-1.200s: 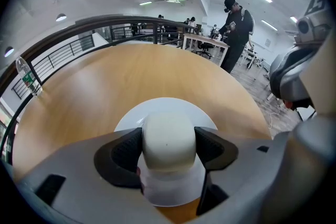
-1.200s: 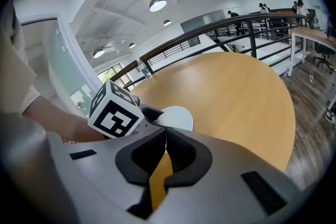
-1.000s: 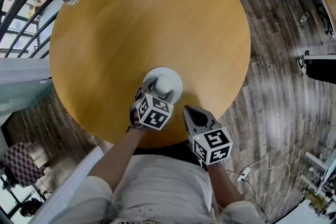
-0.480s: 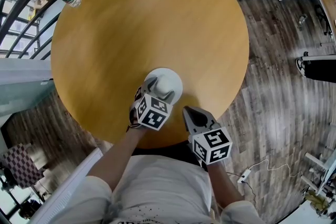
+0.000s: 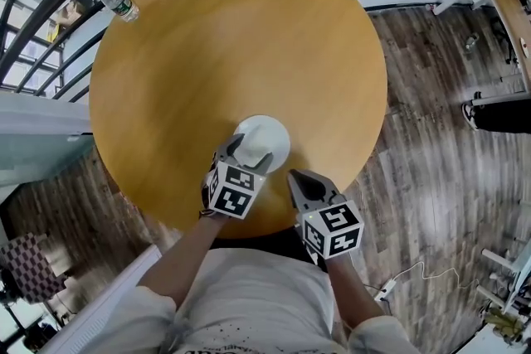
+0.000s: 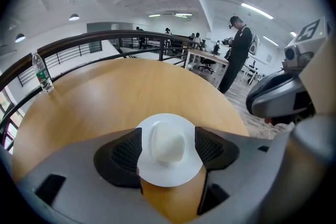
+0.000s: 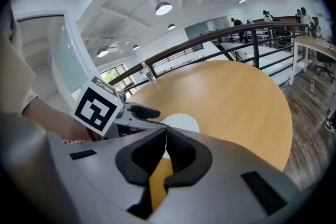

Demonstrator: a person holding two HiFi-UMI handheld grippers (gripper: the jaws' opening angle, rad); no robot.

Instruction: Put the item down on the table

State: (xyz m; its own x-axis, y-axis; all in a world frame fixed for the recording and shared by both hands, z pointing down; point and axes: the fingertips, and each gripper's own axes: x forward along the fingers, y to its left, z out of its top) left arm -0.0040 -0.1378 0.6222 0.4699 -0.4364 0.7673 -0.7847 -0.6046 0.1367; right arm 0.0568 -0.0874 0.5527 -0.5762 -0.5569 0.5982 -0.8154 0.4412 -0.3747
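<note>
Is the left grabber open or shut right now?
Open. The left gripper's jaws stand apart, each clear of the white lump between them, which sits on the plate on the table.

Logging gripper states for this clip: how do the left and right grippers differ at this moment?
The left gripper's jaws stand apart on either side of the white lump on the white plate, clear of the lump; the right gripper's jaws are pressed together with nothing between them. The left gripper reaches over the table; the right gripper is at the table's near edge. Both carry marker cubes.
</note>
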